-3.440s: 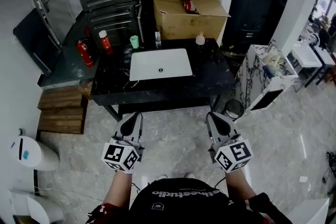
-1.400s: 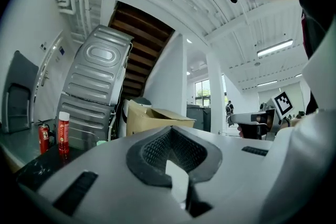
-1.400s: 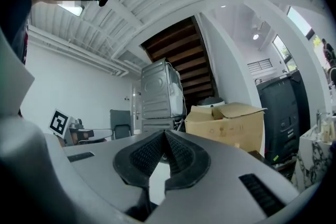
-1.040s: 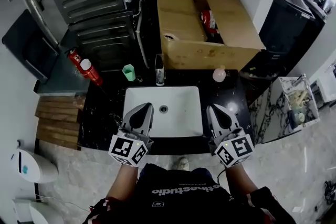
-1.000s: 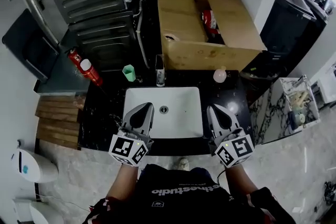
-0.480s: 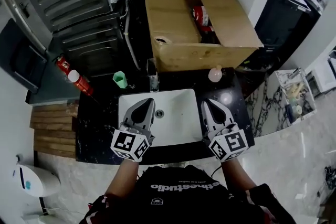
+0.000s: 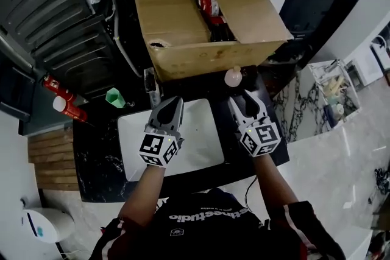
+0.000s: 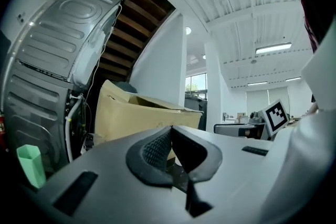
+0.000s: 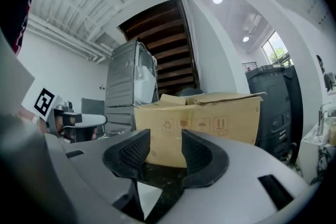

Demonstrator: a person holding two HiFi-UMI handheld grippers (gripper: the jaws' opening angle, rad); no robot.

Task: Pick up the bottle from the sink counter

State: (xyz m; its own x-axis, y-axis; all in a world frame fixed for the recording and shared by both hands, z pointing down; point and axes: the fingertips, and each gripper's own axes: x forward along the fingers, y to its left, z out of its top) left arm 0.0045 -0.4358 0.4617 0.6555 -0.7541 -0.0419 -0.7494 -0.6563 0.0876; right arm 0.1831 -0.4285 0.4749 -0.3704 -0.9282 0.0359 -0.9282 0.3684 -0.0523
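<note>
From above, the bottle [image 7: 233,77] shows only as a pale pink round top, and its body is hidden under it. In the right gripper view I cannot make it out at all. The white sink [image 7: 198,131] is partly covered by the left gripper [image 7: 169,108] and the person's forearm. The things inside the cardboard box [image 7: 183,15] are dark and hard to tell, except for one red package. The left gripper [image 8: 170,128] has its jaws closed, the ribbed pads meet at the tips, and nothing is between them. The right gripper [image 9: 165,136] has its jaws opening, with a clear gap between the pads. Nothing is held there, and through the gap only the box [image 9: 199,123] is seen, further behind. In the head view the bottle stands on the black counter [image 7: 97,155], just in front of the box wall. It is at about 12 o'clock from the tips of the right gripper [image 7: 244,103], near them but not touching, and not between the jaws. A green cup [image 7: 114,97] stands at 9 o'clock from the left gripper, well apart.
</note>
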